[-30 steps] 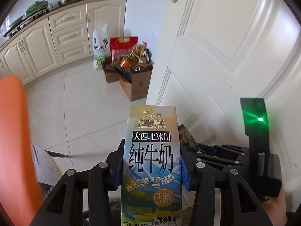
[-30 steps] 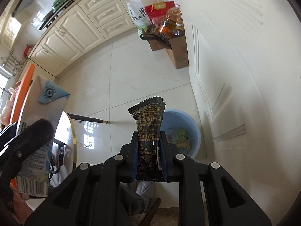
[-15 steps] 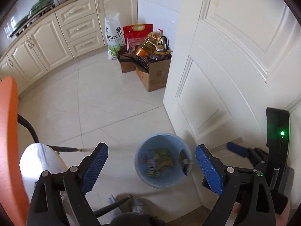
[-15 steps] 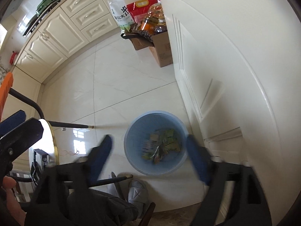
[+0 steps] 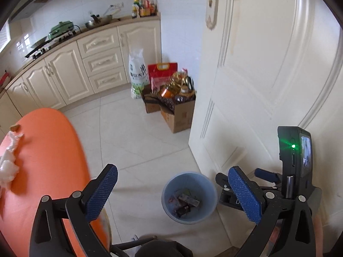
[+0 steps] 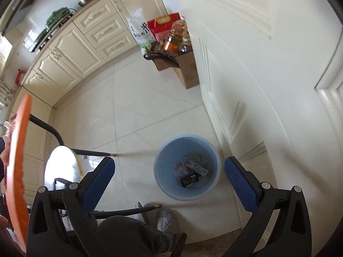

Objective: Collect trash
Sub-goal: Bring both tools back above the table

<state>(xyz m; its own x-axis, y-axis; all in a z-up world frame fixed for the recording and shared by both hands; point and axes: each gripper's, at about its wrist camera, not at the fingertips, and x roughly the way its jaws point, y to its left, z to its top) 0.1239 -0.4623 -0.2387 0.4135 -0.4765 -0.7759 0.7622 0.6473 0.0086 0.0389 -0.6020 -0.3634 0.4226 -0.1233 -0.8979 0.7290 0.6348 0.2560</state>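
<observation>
On the orange table (image 5: 49, 156), far left of both grippers, lies crumpled tissue (image 5: 8, 160), nearer the left gripper (image 5: 171, 192); both its jaws and those of the right gripper (image 6: 169, 184) have just spread wide, empty over the bin (image 6: 163, 184).

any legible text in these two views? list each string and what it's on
"米": large dark character on the white sack by the cabinets; smaller print beside it is too blurred to read.
Red handled bag: label too blurred.
Cardboard box: faint side print, unreadable.
Wrappers in the blue bin: too small.
Left gripper and right gripper: no readable text.
</observation>
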